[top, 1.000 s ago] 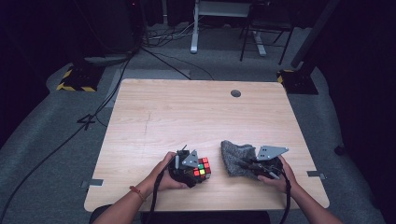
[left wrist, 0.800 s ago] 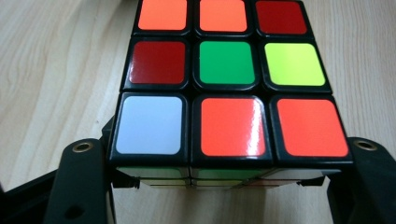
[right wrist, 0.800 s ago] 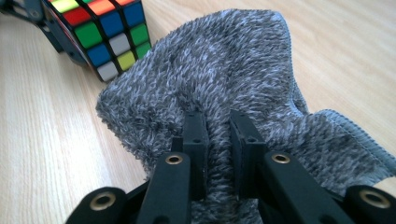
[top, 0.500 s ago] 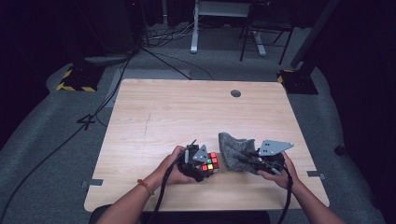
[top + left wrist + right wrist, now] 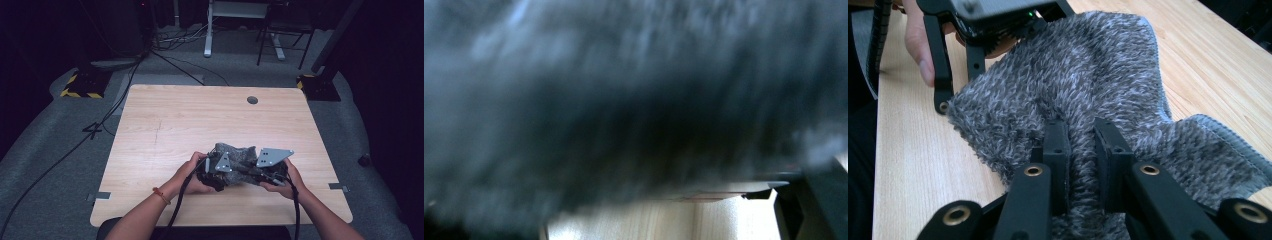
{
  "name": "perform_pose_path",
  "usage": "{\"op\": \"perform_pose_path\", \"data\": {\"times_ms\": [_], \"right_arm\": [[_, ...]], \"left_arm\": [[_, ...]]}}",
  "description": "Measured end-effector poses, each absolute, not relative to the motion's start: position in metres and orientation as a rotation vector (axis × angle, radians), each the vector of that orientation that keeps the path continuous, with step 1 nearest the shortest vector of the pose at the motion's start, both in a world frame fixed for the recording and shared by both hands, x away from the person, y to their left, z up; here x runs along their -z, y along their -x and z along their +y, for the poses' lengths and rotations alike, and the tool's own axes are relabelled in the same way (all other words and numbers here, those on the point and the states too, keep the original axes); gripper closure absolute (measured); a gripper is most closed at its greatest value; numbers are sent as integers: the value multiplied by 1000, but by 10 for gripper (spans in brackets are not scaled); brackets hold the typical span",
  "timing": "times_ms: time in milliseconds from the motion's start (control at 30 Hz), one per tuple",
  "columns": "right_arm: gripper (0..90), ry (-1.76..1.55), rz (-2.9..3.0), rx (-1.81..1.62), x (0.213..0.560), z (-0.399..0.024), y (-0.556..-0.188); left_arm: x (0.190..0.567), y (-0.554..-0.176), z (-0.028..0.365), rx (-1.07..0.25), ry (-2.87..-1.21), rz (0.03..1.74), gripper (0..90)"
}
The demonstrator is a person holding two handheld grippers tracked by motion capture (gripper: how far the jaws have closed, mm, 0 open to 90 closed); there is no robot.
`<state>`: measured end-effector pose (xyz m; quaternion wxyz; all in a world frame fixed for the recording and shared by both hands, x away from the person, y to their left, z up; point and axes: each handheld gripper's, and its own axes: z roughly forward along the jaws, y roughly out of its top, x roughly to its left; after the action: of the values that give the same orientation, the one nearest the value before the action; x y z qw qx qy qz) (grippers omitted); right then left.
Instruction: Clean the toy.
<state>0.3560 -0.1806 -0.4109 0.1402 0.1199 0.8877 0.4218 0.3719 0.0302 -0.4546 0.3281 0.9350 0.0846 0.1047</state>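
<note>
While the right gripper [image 5: 1080, 137] pinches a fold of the grey cloth [image 5: 1088, 75] near the table's [image 5: 165, 125] front edge, the left gripper [image 5: 216, 172], jaws pressed together, sits under the cloth's far side, its load hidden.

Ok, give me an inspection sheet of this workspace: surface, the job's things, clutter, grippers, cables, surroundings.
Surface: light wooden table with a round dark hole near its far edge.
Job's things: fuzzy grey cloth at the near edge, bunched between the two grippers; in the left gripper view it is a close blur.
Clutter: nothing seen.
Grippers: right gripper shut on the grey cloth, a fold pinched between its fingers; left gripper shut, against the cloth's other side, what it holds is hidden.
Cables: a black cable trails from each gripper; more run over the floor.
Surroundings: grey carpet, dark room, yellow-black striped base, desk legs behind.
</note>
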Motion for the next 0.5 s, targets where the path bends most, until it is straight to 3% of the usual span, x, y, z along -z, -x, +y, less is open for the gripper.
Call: {"op": "perform_pose_path", "data": {"times_ms": [233, 500], "right_arm": [[777, -282, 2559, -1109, 411, -153, -353], [778, -330, 2553, -1104, 416, -171, -357]], "left_arm": [[458, -372, 28, -283, -2483, 224, 338], [458, -371, 34, -269, -2477, 227, 339]]}}
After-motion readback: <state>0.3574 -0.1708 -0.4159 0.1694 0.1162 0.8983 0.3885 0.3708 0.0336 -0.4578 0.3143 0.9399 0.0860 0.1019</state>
